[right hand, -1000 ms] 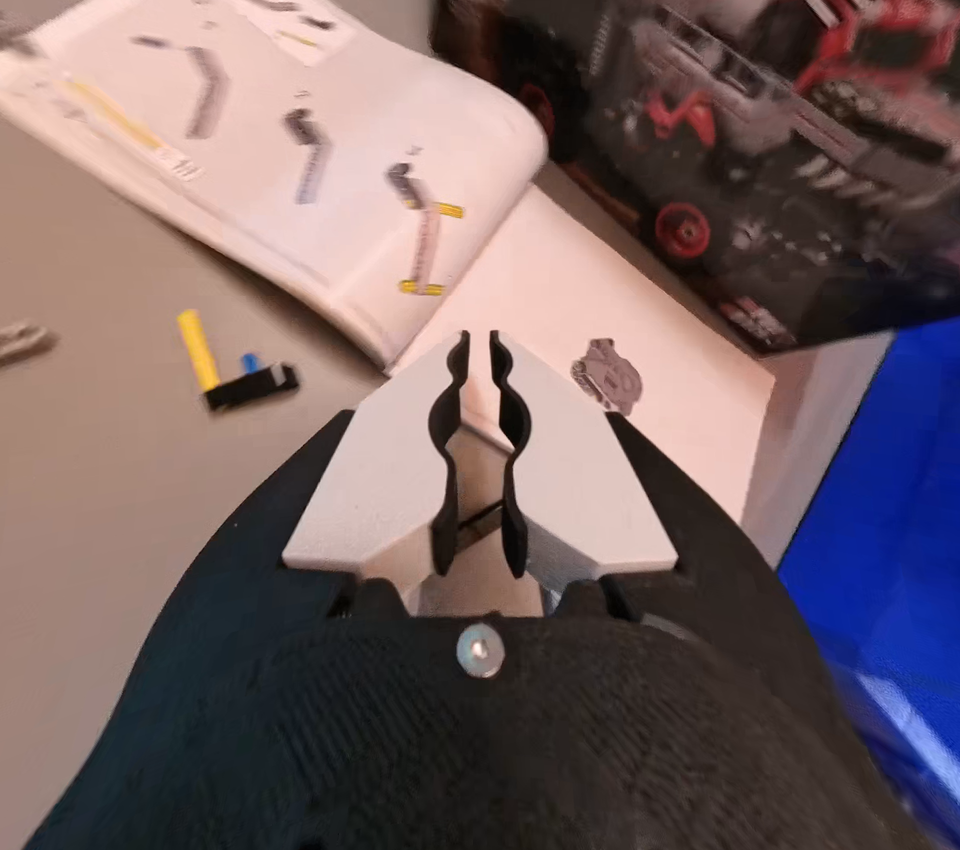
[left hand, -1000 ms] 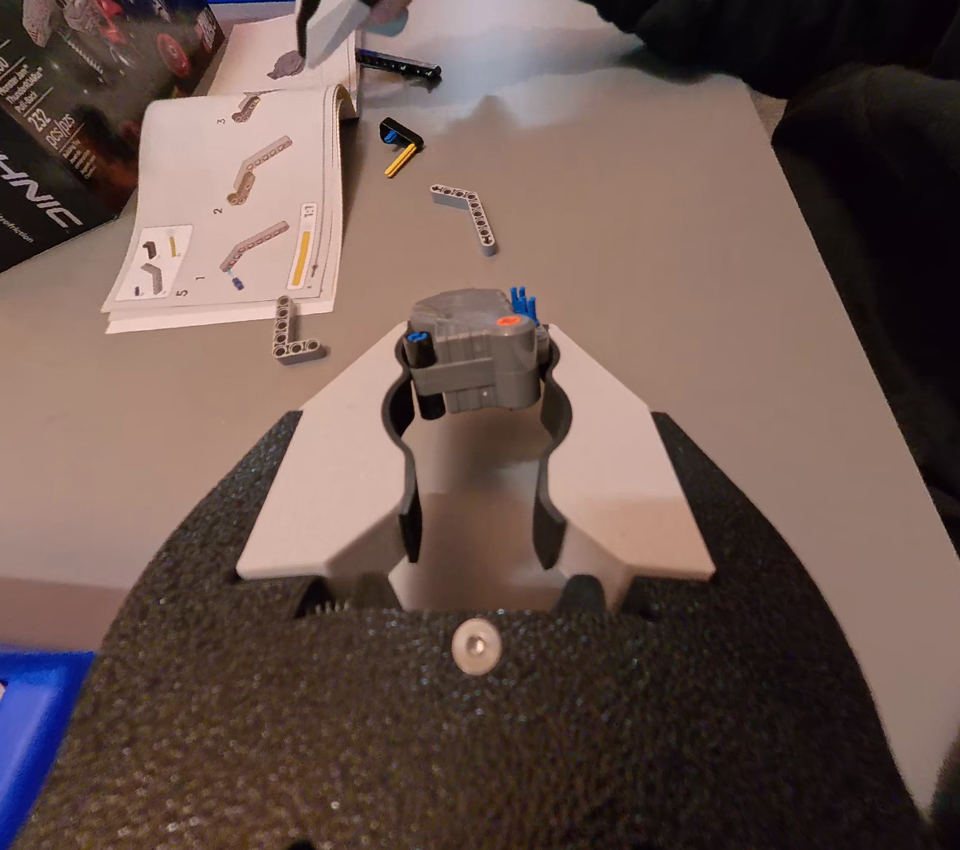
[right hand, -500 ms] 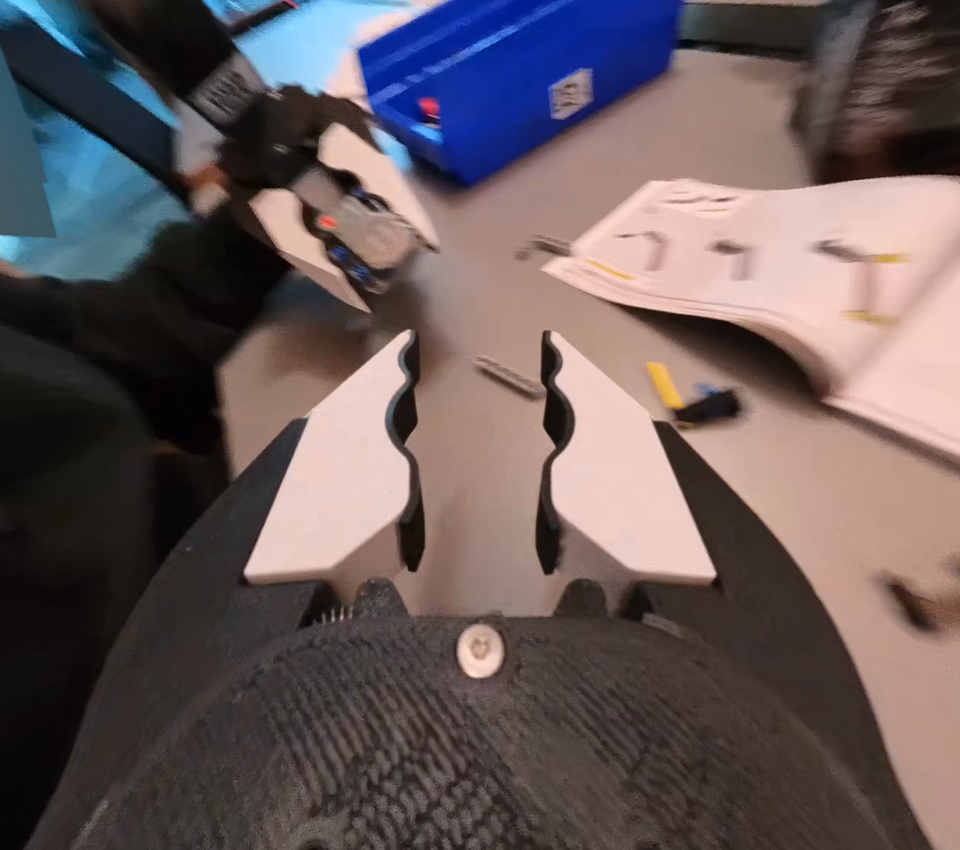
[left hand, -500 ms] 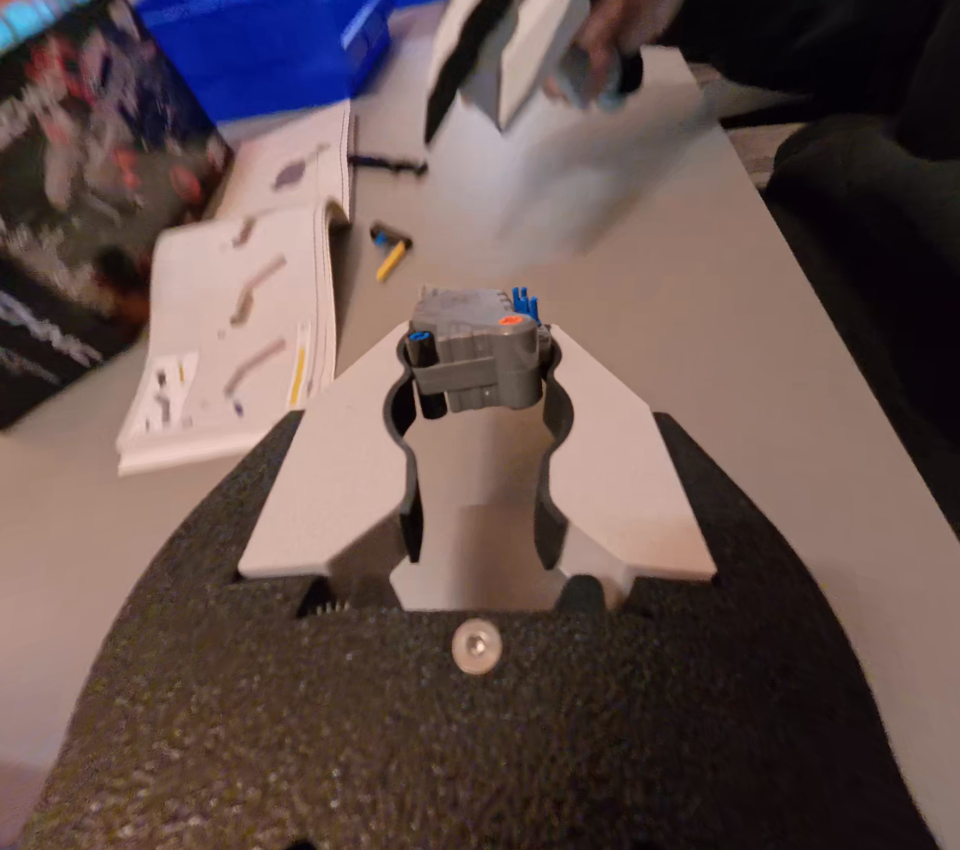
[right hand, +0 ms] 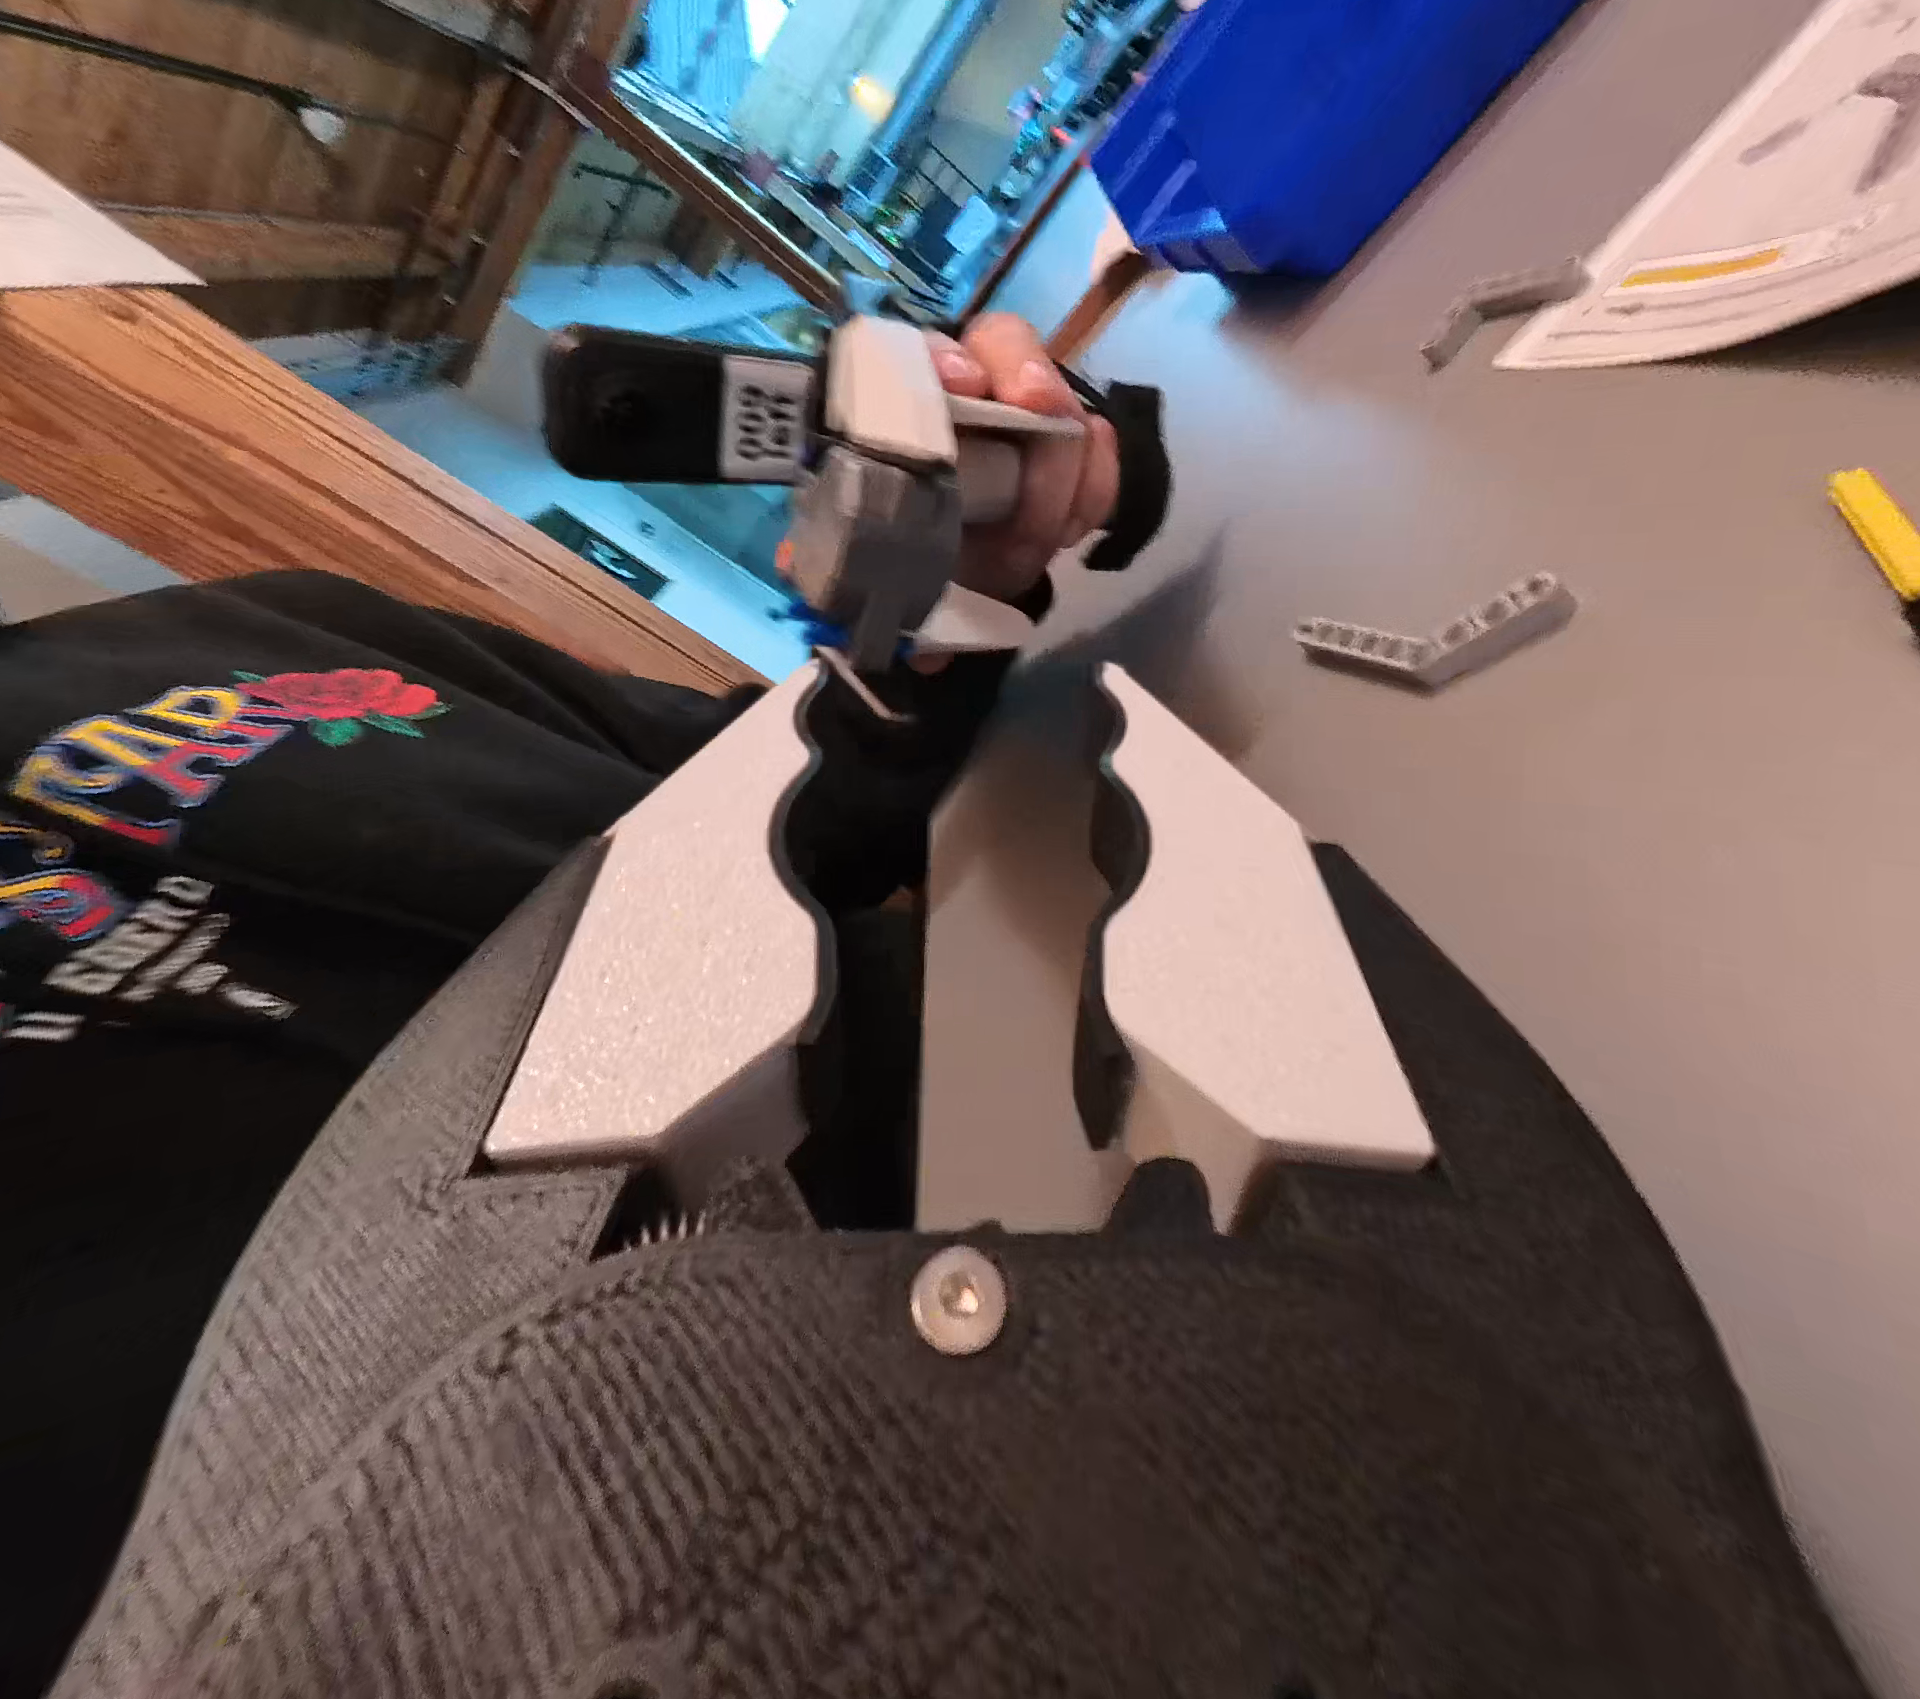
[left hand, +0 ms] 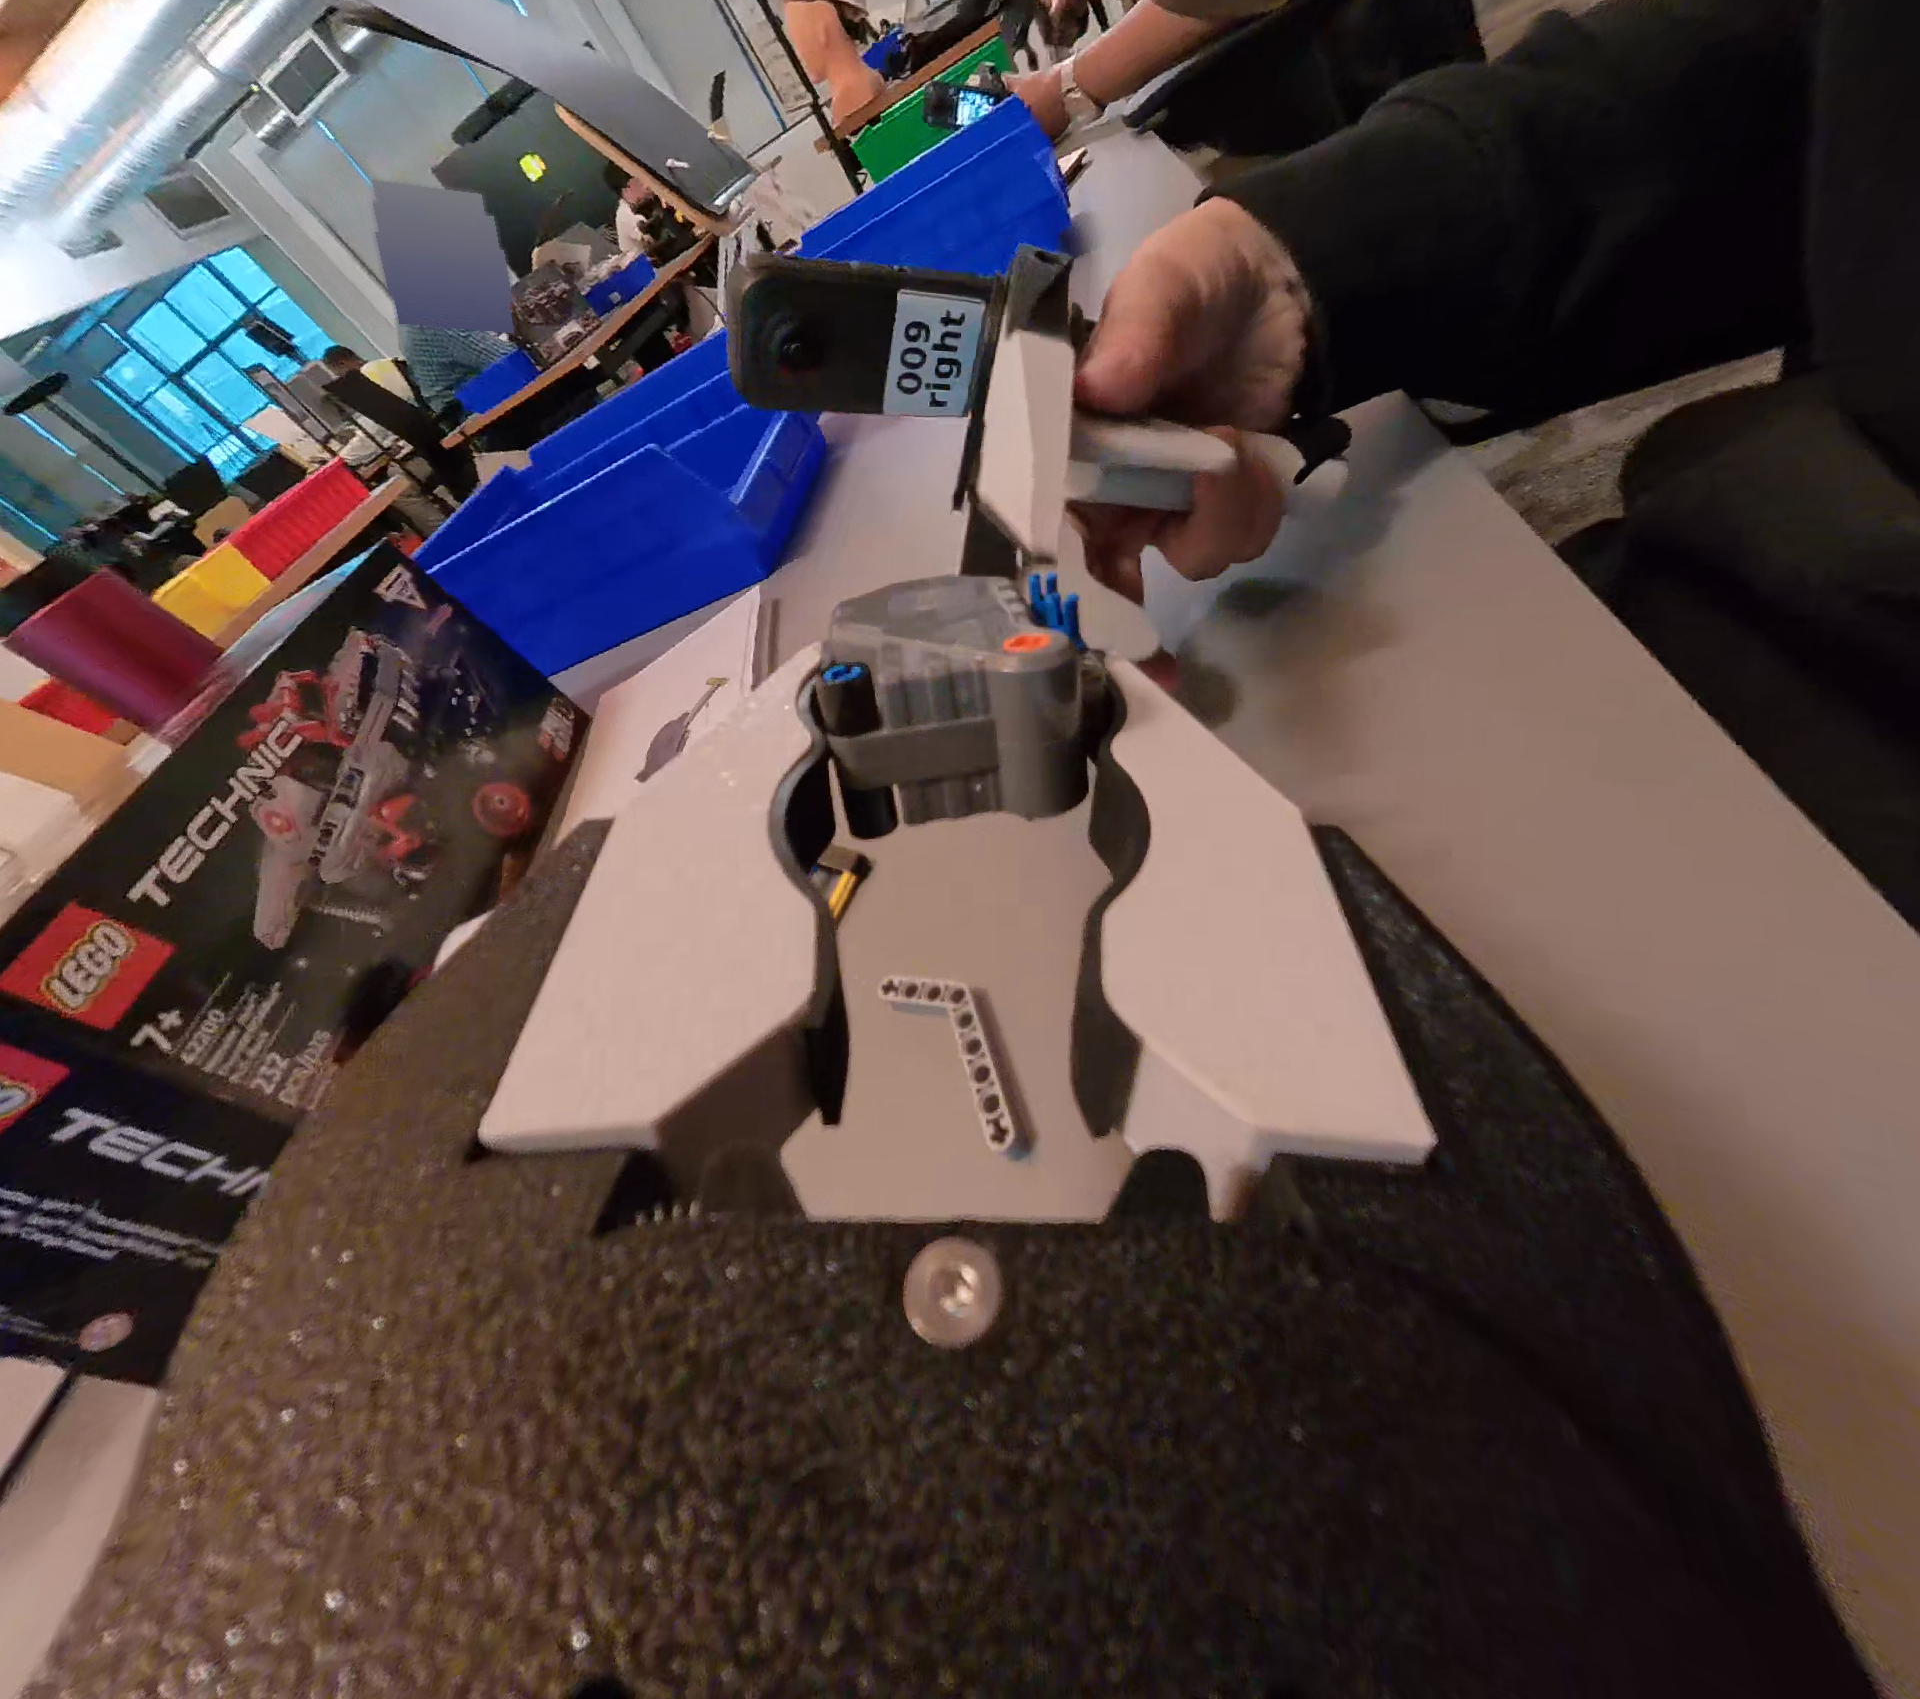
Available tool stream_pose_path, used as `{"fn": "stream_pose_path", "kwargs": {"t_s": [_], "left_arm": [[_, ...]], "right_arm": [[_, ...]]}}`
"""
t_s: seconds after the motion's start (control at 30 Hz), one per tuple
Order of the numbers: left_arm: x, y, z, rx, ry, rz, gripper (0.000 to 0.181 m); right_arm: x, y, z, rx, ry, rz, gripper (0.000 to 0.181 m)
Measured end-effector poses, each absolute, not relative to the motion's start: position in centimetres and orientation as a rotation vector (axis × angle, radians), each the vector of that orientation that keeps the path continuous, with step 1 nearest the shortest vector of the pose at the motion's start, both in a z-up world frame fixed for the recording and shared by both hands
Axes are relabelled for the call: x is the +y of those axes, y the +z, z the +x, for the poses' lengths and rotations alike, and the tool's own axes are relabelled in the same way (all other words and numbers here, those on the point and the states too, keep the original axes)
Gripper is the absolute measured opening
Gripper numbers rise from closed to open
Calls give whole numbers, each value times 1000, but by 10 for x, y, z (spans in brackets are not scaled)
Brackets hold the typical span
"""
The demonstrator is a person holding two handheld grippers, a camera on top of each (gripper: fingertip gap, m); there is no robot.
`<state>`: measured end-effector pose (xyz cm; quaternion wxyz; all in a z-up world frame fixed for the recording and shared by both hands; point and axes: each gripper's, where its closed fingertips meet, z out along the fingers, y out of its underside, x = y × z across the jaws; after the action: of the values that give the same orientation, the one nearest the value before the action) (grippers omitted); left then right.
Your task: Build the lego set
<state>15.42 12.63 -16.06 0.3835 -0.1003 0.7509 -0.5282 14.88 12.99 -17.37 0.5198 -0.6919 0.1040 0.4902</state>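
Since a second ago we have lifted both tools off the table and turned them to face each other, so the room now fills the background behind them. Our left gripper [left hand: 956,714] stays clamped on the grey lego motor block [left hand: 961,714], which sits between the finger tips with a black pin [left hand: 854,745] on its left side, an orange dot on top and blue pins [left hand: 1051,600] sticking out at the far end. Our right gripper [right hand: 956,719] has its fingers spread wide and holds nothing; in the left wrist view it hangs just beyond the block, fingers pointing down, with our hand [left hand: 1195,361] around its handle. Down on the grey table [left hand: 1558,818] a bent grey beam [left hand: 961,1062] shows through the gap between the left fingers, and the right wrist view shows the same beam [right hand: 1439,636] lying apart from a yellow piece [right hand: 1875,527]. The set's box [left hand: 260,870] stands at the left, the open instruction booklet [right hand: 1766,195] lies beyond, with blue bins [left hand: 644,506] behind it.
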Motion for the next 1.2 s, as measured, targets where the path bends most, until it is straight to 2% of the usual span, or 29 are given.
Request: {"fn": "stream_pose_path", "kwargs": {"t_s": [0.1,0.17,0.3,0.4,0.73,0.8,0.97,1.07,1.13,1.2], "left_arm": [[115,-161,154,1934,-1336,-208,44],[109,-162,155,1948,-1331,-188,44],[100,-164,156,1960,-1351,-160,44],[95,-167,158,1976,-1337,-157,44],[115,-189,155,2104,-1124,-363,47],[116,-199,147,2162,-1068,-378,39],[124,-204,132,2192,-1031,-417,38],[148,-212,129,2204,-965,-459,38],[174,-218,130,2212,-933,-545,38],[199,-221,133,2213,-939,-630,38]], "right_arm": [[127,-179,148,262,1163,-1672,72],[124,-166,144,255,1247,-1584,62],[120,-159,135,206,1297,-1563,58],[121,-154,138,207,1290,-1521,27],[117,-183,155,376,1156,-1620,24],[119,-190,149,387,1152,-1646,24],[124,-197,135,299,1136,-1748,25],[127,-209,147,227,932,-1883,34],[128,-218,164,175,705,-1980,28],[134,-225,188,173,417,-2052,32]]}}
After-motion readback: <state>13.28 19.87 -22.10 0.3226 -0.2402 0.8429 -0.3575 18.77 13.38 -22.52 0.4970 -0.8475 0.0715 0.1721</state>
